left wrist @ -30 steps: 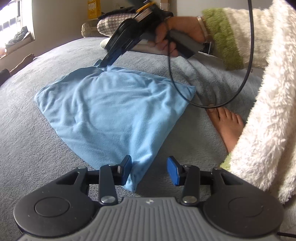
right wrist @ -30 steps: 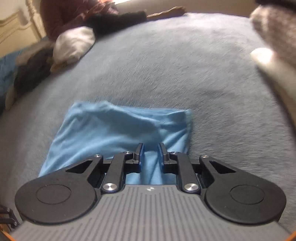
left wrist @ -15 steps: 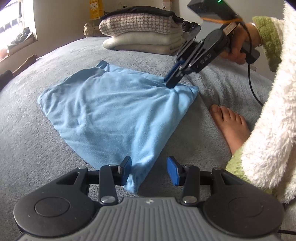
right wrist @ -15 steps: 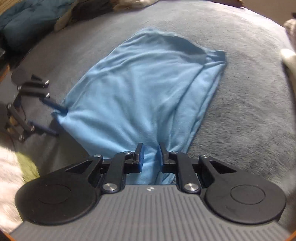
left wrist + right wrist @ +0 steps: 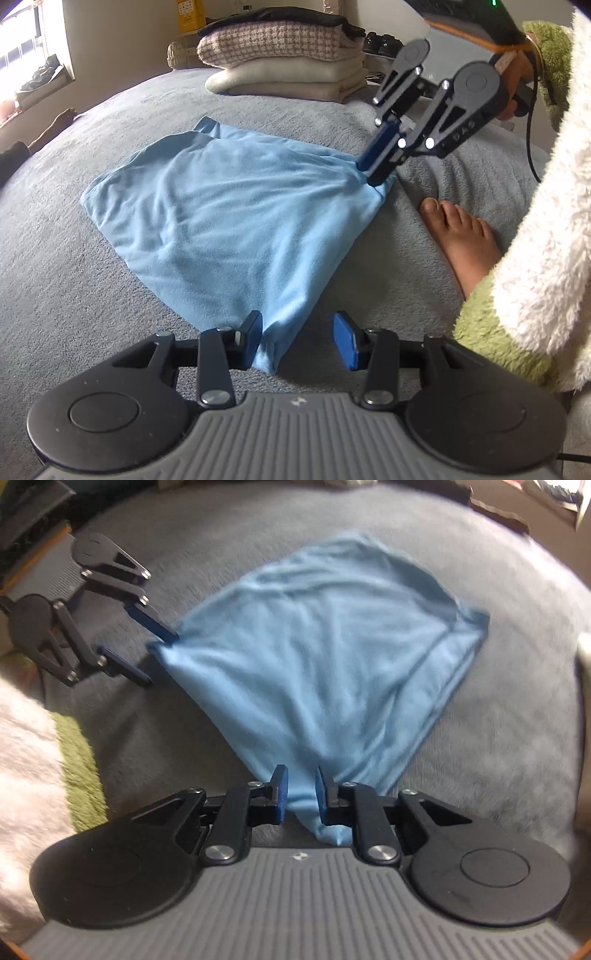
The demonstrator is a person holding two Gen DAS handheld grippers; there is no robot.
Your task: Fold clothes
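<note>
A light blue cloth (image 5: 236,221) lies folded flat on the grey bed cover (image 5: 55,258). In the left wrist view my left gripper (image 5: 299,341) is open. The cloth's near corner lies between its fingers, against the left pad (image 5: 253,334). My right gripper (image 5: 376,173) points down at the cloth's right corner. The right wrist view shows that corner of the cloth (image 5: 332,657) running between the fingers of the right gripper (image 5: 301,794). Its jaws stand a narrow gap apart. Across the cloth, the left gripper (image 5: 159,659) is spread at the opposite corner.
A stack of folded clothes (image 5: 280,62) sits at the far edge of the bed. A person's bare foot (image 5: 461,236) rests on the cover right of the cloth, under a fluffy white and green sleeve (image 5: 535,240). A black cable (image 5: 532,147) hangs from the right gripper.
My right gripper has swung from the cloth's far corner to its right corner and come down over it, with the same finger gap. The left gripper and the cloth have stayed put.
</note>
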